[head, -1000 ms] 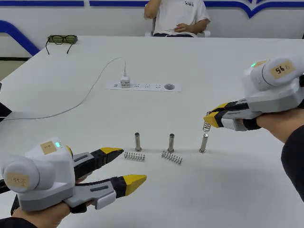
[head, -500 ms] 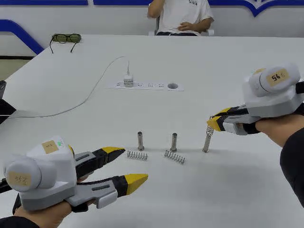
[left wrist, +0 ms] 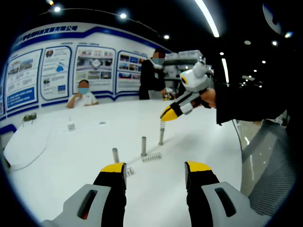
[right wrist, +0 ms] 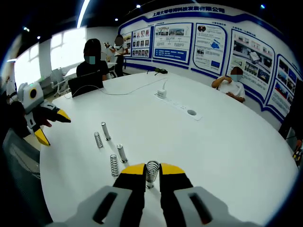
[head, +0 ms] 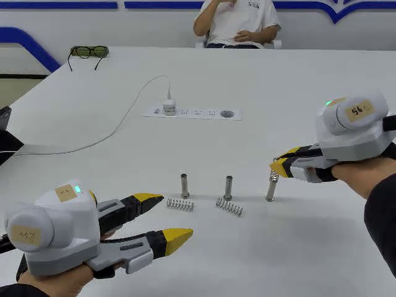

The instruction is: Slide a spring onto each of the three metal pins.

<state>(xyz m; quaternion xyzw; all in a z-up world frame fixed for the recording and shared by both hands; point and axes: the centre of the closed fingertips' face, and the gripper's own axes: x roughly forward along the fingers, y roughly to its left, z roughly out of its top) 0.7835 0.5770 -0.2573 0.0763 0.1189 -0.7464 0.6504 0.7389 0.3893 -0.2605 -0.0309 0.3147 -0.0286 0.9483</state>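
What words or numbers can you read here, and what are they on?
"95", roughly: tan sticker on the right gripper.
Handwritten sticker on the left gripper: too blurred to read.
Wall posters: Chinese writing, too small to read.

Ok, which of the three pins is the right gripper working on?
The rightmost pin in the head view: the right gripper holds a spring at its top. The other two pins stand bare, loose springs lying beside them.

Three metal pins [head: 185, 185] [head: 228, 187] [head: 270, 189], three springs [head: 179, 203] [head: 229, 206] [head: 273, 177] and two claws [head: 170, 215] [head: 276, 167] are visible.
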